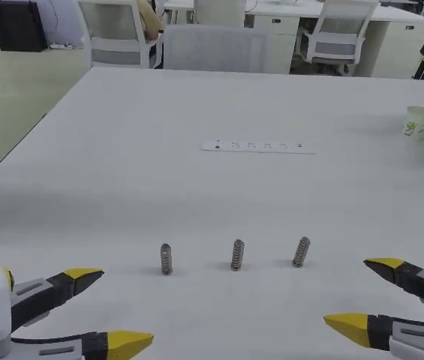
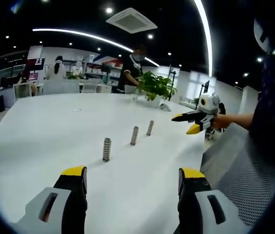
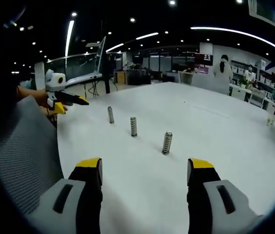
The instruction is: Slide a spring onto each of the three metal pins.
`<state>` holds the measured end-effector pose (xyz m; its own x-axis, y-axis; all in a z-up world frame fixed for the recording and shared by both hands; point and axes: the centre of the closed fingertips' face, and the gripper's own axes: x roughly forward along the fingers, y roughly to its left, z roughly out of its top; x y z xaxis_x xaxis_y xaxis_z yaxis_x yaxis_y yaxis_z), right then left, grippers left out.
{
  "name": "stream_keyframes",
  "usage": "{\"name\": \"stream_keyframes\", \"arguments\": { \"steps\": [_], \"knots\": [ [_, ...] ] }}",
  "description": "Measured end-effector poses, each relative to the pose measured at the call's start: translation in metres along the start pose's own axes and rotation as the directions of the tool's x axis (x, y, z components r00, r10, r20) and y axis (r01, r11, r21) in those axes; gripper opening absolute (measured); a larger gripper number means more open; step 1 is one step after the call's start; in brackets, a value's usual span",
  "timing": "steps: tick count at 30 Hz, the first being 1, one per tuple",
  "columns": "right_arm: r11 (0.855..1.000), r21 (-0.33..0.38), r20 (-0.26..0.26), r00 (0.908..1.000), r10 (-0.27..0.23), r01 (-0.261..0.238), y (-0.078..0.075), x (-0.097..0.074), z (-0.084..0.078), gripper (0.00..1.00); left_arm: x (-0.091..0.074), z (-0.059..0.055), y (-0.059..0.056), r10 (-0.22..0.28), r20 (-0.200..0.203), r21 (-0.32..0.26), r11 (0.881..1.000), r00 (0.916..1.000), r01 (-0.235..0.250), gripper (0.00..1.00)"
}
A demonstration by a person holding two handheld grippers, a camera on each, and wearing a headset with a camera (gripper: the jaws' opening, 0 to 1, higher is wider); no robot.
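Head view from above, gripper views from opposite sides, share springs (image 1: 237,255).

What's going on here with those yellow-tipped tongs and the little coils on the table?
A person holds a gripper in each hand at a white table. The left gripper and the right gripper are both open and empty. Ahead of them three springs stand upright in a row: left spring, middle spring, right spring. Each seems to sit on a pin hidden inside it.
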<state>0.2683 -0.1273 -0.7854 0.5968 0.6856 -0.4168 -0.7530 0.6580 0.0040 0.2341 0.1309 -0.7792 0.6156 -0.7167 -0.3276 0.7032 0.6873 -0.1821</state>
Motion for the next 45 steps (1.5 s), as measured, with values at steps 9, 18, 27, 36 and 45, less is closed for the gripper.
{"name": "stream_keyframes", "arguments": {
  "steps": [9,18,27,36,45],
  "knots": [
    [1.0,0.011,0.017,0.9998,-0.009,0.009,-0.0001,-0.0007,0.0008,0.75,-0.0024,-0.0046,0.0027,0.024,-0.005,-0.011,1.0,0.9997,-0.024,0.76],
    [1.0,0.012,0.018,0.9998,-0.011,0.01,-0.0021,-0.0013,0.0002,0.77,-0.0007,-0.0055,0.0051,0.033,0.0,-0.019,0.999,0.9995,-0.033,0.76],
    [1.0,0.004,0.02,0.9995,-0.023,0.023,-0.006,-0.0026,0.0056,0.78,0.0005,-0.007,0.0065,0.034,0.004,-0.027,0.999,0.9994,-0.034,0.77],
    [1.0,0.008,0.014,0.9996,-0.026,0.026,-0.0014,-0.0013,0.0061,0.77,0.0001,-0.0098,0.0086,0.033,-0.006,-0.028,0.999,0.9994,-0.033,0.76],
    [1.0,0.009,0.006,0.9995,-0.03,0.03,-0.0013,-0.0019,0.0055,0.77,0.0005,-0.0086,0.0083,0.027,-0.012,-0.024,0.999,0.9995,-0.028,0.76]
  ]
}}
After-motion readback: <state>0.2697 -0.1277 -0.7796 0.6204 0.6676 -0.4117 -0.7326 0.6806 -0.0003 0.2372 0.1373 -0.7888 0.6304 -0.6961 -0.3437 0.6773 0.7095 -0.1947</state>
